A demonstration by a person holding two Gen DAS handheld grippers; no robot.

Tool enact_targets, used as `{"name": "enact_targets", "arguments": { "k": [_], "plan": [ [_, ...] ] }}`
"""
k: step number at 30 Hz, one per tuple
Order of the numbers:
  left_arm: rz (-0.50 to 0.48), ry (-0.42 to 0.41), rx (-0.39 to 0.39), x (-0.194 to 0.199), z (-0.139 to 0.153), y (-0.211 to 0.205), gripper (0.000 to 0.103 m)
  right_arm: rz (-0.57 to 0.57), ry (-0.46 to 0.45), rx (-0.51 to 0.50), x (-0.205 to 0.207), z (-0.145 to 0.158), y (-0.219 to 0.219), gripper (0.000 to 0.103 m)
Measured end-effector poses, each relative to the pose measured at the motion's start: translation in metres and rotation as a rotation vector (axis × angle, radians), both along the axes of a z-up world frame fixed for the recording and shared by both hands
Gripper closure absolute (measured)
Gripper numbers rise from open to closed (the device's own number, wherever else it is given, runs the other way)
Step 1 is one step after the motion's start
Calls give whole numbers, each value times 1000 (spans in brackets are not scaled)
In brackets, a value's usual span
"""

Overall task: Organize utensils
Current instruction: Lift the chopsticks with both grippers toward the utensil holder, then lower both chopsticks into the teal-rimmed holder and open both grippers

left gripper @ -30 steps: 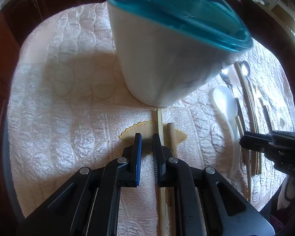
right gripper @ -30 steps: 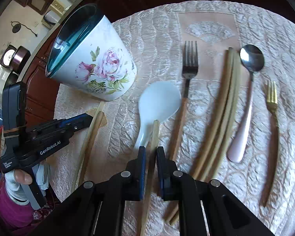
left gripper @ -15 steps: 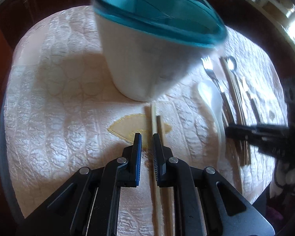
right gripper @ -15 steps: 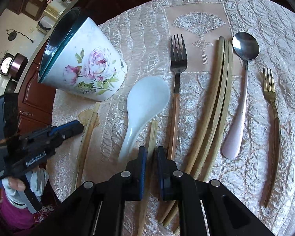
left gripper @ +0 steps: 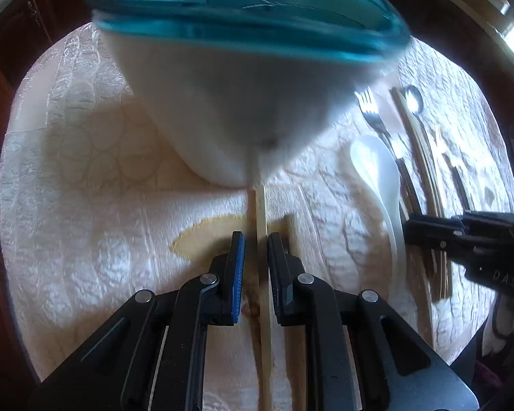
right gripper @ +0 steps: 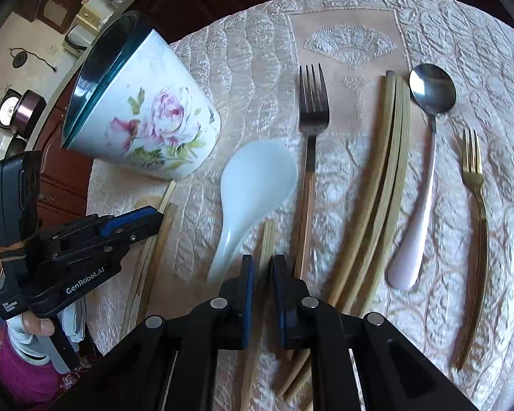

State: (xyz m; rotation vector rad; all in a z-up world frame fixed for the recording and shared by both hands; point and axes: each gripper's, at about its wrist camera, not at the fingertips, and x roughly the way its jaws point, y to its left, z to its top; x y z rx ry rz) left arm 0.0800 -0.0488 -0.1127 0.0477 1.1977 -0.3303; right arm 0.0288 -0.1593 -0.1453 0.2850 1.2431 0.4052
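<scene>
A white floral cup with a teal rim (right gripper: 147, 120) stands on the quilted cloth; it fills the top of the left wrist view (left gripper: 243, 102). My left gripper (left gripper: 256, 239) is narrowly open, straddling a wooden chopstick (left gripper: 262, 274) that points at the cup's base; a second stick (left gripper: 291, 233) lies just right. My right gripper (right gripper: 263, 263) is narrowly open around another chopstick (right gripper: 267, 239), between a white ceramic spoon (right gripper: 253, 188) and a wood-handled fork (right gripper: 310, 144).
To the right lie a bundle of long bamboo sticks (right gripper: 383, 178), a steel spoon with pale handle (right gripper: 425, 157) and a gold fork (right gripper: 474, 205). Dark wooden cabinets (right gripper: 61, 178) stand beyond the table's left edge. The left gripper shows in the right wrist view (right gripper: 154, 215).
The left gripper has come closer to the cup and now straddles the chopstick. The right gripper stayed over its chopstick, with small shifts in view.
</scene>
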Motion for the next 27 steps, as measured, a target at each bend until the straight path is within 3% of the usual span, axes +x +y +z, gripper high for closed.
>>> {"name": "enact_targets", "arguments": {
  "k": [4, 6, 10, 20, 27],
  "plan": [
    [-29, -24, 35, 4, 1, -9, 91, 25, -20, -15, 6, 1, 9, 93],
    [-30, -28, 13, 4, 2, -7, 98, 59, -50, -40, 6, 3, 15, 95],
    [8, -44, -55, -9, 14, 7, 99, 93, -81, -75, -3, 13, 23, 96],
    [67, -210, -268, -51, 107, 54, 99, 71, -233, 110, -40, 92, 0, 98],
    [48, -284, -341, -75, 158, 78, 99, 95, -381, 176, -68, 161, -4, 98]
  ]
}}
